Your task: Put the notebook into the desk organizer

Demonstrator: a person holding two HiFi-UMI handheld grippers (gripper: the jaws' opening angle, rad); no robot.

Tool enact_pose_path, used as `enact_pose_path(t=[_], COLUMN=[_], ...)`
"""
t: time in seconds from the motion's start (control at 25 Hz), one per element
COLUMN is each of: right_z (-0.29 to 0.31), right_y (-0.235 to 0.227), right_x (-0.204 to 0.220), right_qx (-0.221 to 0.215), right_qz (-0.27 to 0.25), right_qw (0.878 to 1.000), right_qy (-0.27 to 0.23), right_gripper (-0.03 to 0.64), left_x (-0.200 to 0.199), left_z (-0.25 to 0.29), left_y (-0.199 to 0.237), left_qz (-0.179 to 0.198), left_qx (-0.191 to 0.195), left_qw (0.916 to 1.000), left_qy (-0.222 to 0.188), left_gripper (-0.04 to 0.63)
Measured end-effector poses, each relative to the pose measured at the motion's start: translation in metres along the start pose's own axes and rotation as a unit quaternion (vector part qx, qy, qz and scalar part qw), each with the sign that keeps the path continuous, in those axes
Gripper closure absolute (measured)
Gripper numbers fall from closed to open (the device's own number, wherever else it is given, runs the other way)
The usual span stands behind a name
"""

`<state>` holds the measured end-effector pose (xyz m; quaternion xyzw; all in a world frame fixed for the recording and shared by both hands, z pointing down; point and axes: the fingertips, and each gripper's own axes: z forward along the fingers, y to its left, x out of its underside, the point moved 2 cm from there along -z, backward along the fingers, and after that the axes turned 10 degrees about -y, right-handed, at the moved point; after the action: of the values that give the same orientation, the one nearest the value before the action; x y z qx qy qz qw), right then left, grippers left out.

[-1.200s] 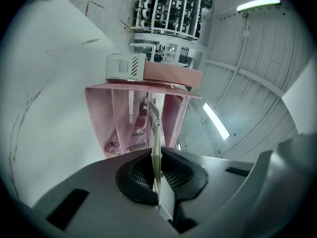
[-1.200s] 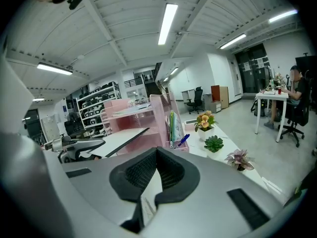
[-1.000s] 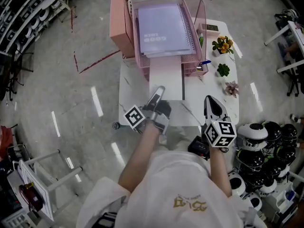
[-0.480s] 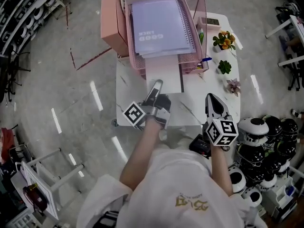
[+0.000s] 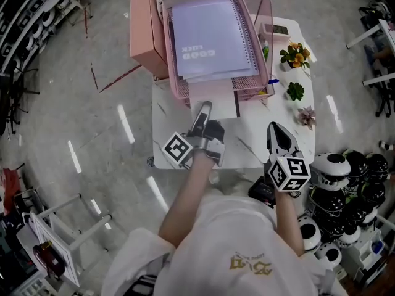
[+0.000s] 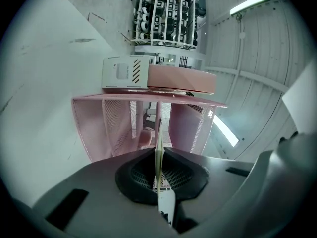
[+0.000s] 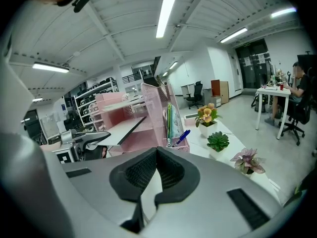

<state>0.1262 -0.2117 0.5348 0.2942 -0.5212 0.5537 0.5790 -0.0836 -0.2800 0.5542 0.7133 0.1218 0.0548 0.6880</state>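
A pale notebook [image 5: 213, 100] lies flat on the white table [image 5: 247, 147], its far end under the pink mesh desk organizer [image 5: 255, 23]. My left gripper [image 5: 204, 108] holds the notebook's near edge. In the left gripper view that edge [image 6: 159, 157] runs thin between the jaws, which are opening and still touch it, with the organizer's mesh [image 6: 116, 128] straight ahead. My right gripper [image 5: 275, 128] hovers over the table's near right part, shut and empty [image 7: 157, 150]. A purple spiral notebook [image 5: 207, 36] fills the organizer's top tray.
A pink box [image 5: 147, 32] stands against the organizer's left side. Pens [image 5: 266, 82] sit in its right pocket. Three small potted plants [image 5: 292, 55] line the table's right edge. Several black and white helmets [image 5: 345, 177] are piled on the floor at right.
The left gripper has slid the pale notebook a little farther under the organizer, so less of it shows. The right gripper has stayed in place.
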Motion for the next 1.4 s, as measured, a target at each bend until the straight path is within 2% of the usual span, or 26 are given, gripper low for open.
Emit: enact_pose_path(t=[0.16, 0.24, 0.28, 0.76, 1.12, 1.4], right_z=[0.005, 0.009, 0.011, 0.022, 0.004, -0.016], right_y=[-0.003, -0.005, -0.005, -0.001, 0.003, 0.014], right_x=[-0.004, -0.006, -0.006, -0.011, -0.015, -0.019], right_qx=[0.003, 0.003, 0.002, -0.015, -0.015, -0.021], right_qz=[-0.004, -0.005, -0.005, -0.006, 0.001, 0.003], right_qw=[1.000, 1.000, 1.000, 1.000, 1.000, 0.999], right_qy=[-0.001, -0.001, -0.001, -0.003, -0.024, -0.040], right_gripper=[0.607, 0.607, 0.607, 0.607, 0.607, 0.607], left_x=[-0.002, -0.003, -0.004, -0.009, -0.011, -0.010], left_z=[0.004, 0.006, 0.007, 0.016, -0.009, -0.042], left_y=[0.005, 0.009, 0.010, 0.010, 0.004, 0.001], left_qz=[0.004, -0.003, -0.005, -0.003, 0.010, 0.030], left_qx=[-0.014, -0.021, -0.022, -0.031, -0.031, -0.035], left_qw=[0.9999, 0.9997, 0.9996, 0.9991, 0.9990, 0.9985], left_qy=[-0.008, -0.014, -0.017, -0.029, -0.029, -0.028], left_gripper=[0.535, 0.481, 0.474, 0.449, 0.391, 0.402])
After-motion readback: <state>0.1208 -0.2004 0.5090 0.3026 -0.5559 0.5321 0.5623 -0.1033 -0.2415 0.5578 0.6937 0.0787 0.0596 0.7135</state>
